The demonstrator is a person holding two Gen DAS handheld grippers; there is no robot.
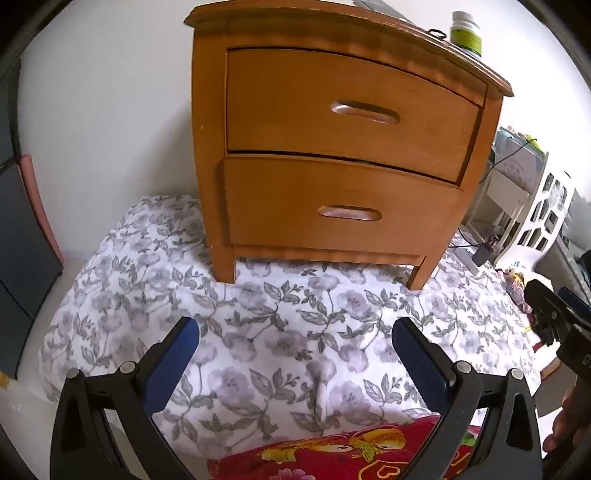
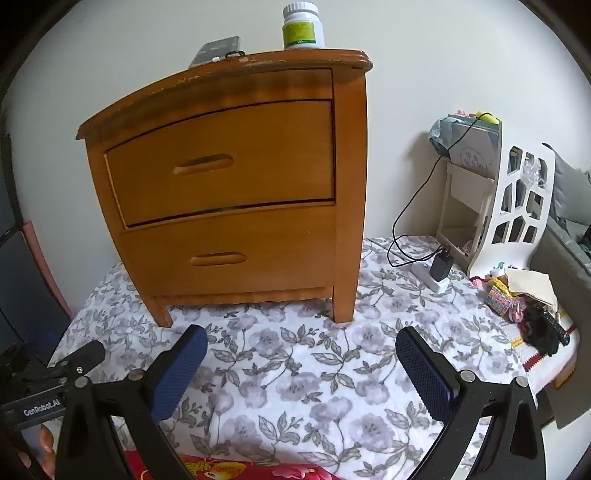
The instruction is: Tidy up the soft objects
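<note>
A red cloth with a yellow cartoon print [image 1: 332, 454] lies at the near edge of the floral sheet [image 1: 280, 332], just under my left gripper [image 1: 295, 332], which stands open with nothing between its blue pads. The same red cloth [image 2: 229, 469] shows at the bottom of the right wrist view, below my right gripper [image 2: 303, 341], also open and empty. Both grippers point down at the sheet [image 2: 314, 369] in front of a wooden two-drawer nightstand [image 1: 343, 155], whose drawers are closed. The nightstand [image 2: 236, 199] stands on the sheet.
A pill bottle [image 2: 303, 26] and a flat dark device [image 2: 214, 51] sit on the nightstand top. Right of it are a power strip with charger [image 2: 437, 269], a white cut-out shelf [image 2: 517, 206] and a pile of small items [image 2: 524, 306]. A dark panel [image 1: 22, 258] stands at left.
</note>
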